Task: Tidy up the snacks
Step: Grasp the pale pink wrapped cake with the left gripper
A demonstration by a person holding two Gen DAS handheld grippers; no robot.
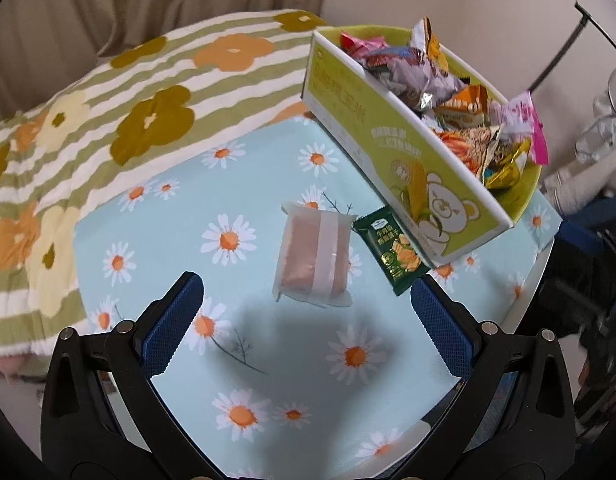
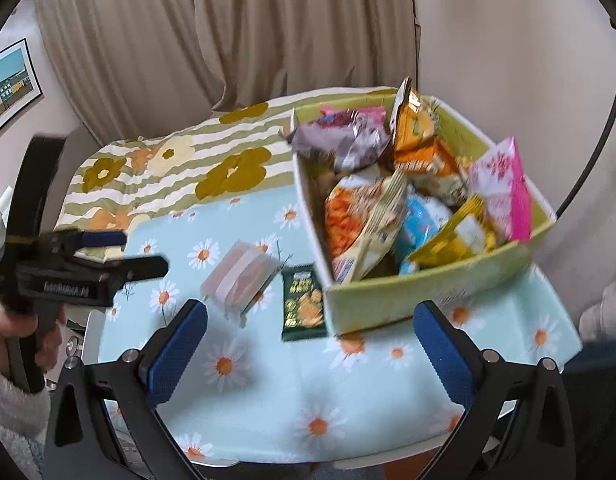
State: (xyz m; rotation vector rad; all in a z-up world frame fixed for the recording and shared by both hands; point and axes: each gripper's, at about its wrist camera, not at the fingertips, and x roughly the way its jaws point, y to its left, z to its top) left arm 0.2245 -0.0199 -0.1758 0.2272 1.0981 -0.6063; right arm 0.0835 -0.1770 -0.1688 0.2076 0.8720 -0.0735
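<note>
A green cardboard box (image 1: 392, 136) full of several snack packets stands at the table's far right; it also shows in the right wrist view (image 2: 440, 292). A translucent wrapped pink snack (image 1: 313, 254) and a dark green cracker packet (image 1: 392, 254) lie on the daisy tablecloth (image 1: 292, 364) beside the box. They also show in the right wrist view: the pink snack (image 2: 240, 276), the green packet (image 2: 302, 306). My left gripper (image 1: 306, 320) is open and empty, just short of the pink snack; it shows at the left in the right wrist view (image 2: 124, 252). My right gripper (image 2: 308, 344) is open and empty near the box's front corner.
A striped flower-pattern cloth (image 1: 108, 128) covers the table's far left. Beige curtains (image 2: 228, 32) hang behind. The table's edge (image 1: 532, 284) runs close to the box on the right, with dark objects beyond it. A framed picture (image 2: 10, 84) hangs on the left wall.
</note>
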